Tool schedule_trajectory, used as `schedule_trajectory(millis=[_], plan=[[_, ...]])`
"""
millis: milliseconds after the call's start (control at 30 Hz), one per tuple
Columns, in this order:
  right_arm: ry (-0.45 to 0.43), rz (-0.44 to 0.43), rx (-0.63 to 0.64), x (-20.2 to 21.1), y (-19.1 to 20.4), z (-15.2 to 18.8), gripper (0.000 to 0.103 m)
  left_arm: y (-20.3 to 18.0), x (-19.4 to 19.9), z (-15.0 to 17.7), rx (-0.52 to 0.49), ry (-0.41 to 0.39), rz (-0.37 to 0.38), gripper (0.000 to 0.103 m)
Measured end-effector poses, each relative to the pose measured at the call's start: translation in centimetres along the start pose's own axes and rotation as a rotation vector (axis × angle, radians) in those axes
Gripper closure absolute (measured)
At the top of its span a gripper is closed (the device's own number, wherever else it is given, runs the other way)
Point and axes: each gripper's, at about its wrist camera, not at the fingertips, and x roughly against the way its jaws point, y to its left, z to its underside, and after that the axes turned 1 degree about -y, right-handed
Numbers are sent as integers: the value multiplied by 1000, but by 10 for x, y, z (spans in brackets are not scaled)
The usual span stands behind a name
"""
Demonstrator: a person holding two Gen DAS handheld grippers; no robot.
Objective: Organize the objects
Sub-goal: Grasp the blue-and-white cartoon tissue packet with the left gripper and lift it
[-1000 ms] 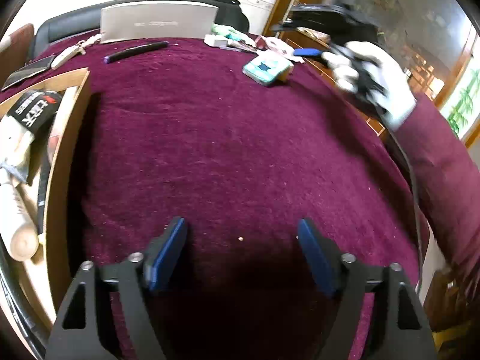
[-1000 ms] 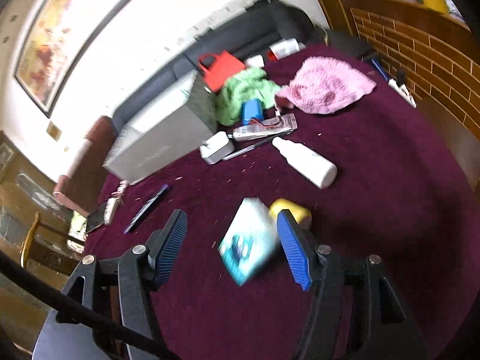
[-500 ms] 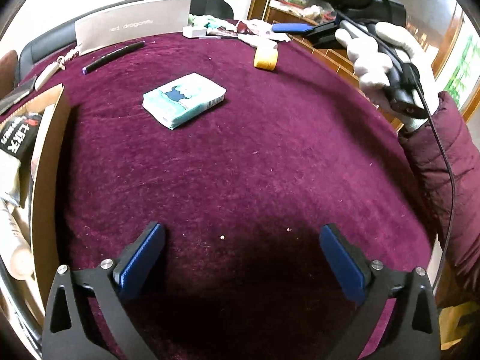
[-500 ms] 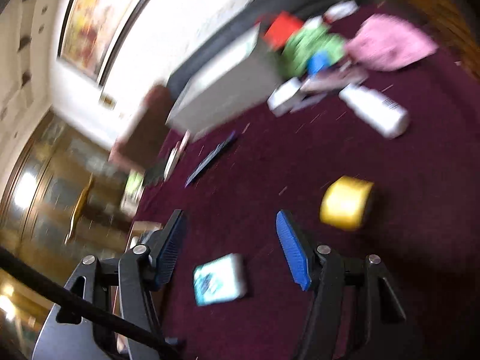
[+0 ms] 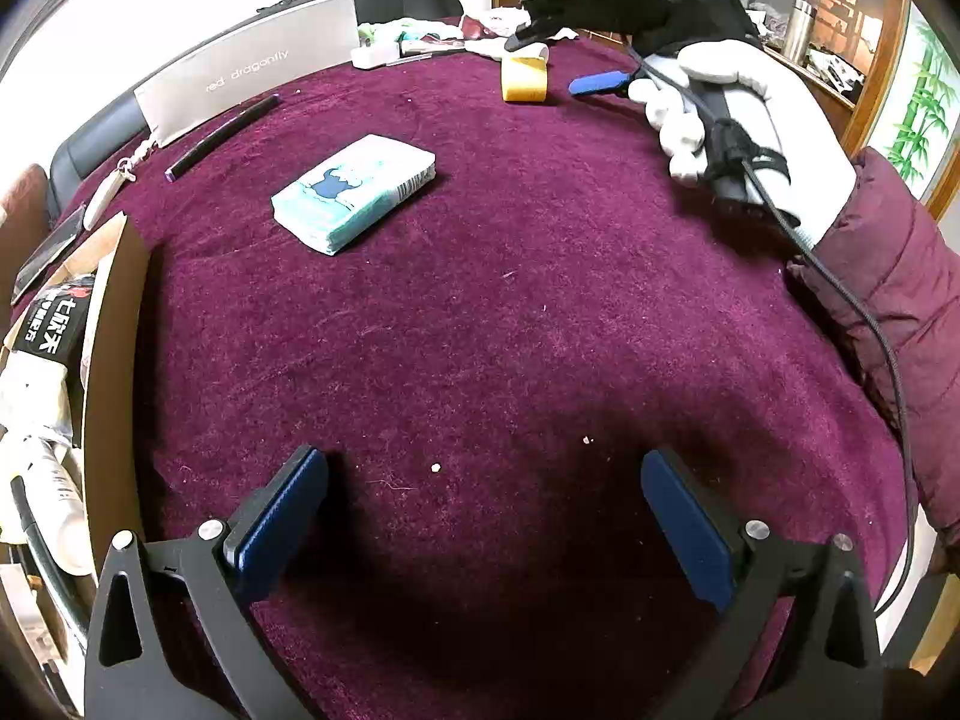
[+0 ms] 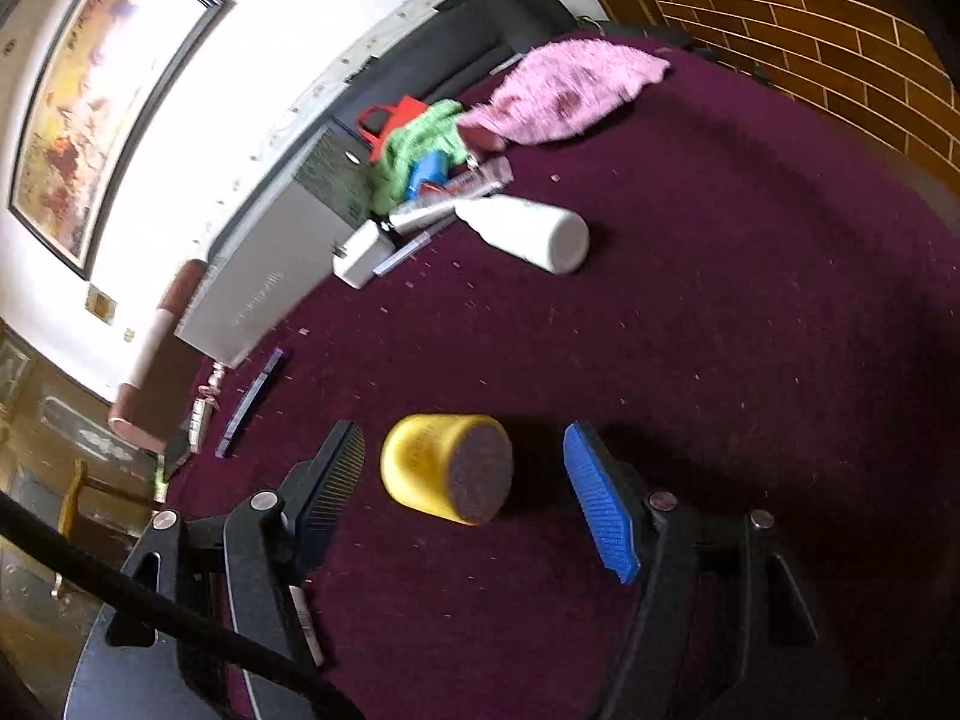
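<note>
My right claw (image 6: 465, 498) is spread wide around the yellow cup (image 6: 447, 468) lying on its side near the table's (image 5: 480, 330) far edge — lined up to pinch it. My left claw (image 5: 480, 516) hangs spread and empty over bare cloth. The grey box (image 5: 252, 69) reads "red dragonfly" — tissue pack (image 5: 354, 192) waits mid-table.

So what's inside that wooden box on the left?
In the wooden box: a black packet with white characters, a white bottle lying below it, some pale wrapping between. Its wall and the frame edge hide anything deeper.
</note>
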Motion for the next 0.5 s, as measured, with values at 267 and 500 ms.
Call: schedule_trajectory(millis=[267, 500], plan=[[-7, -9, -31, 8, -15, 6, 34, -1, 0, 1, -2, 3, -3, 1], [-10, -133, -133, 11, -33, 4, 30, -1, -1, -1, 6, 0, 3, 1]])
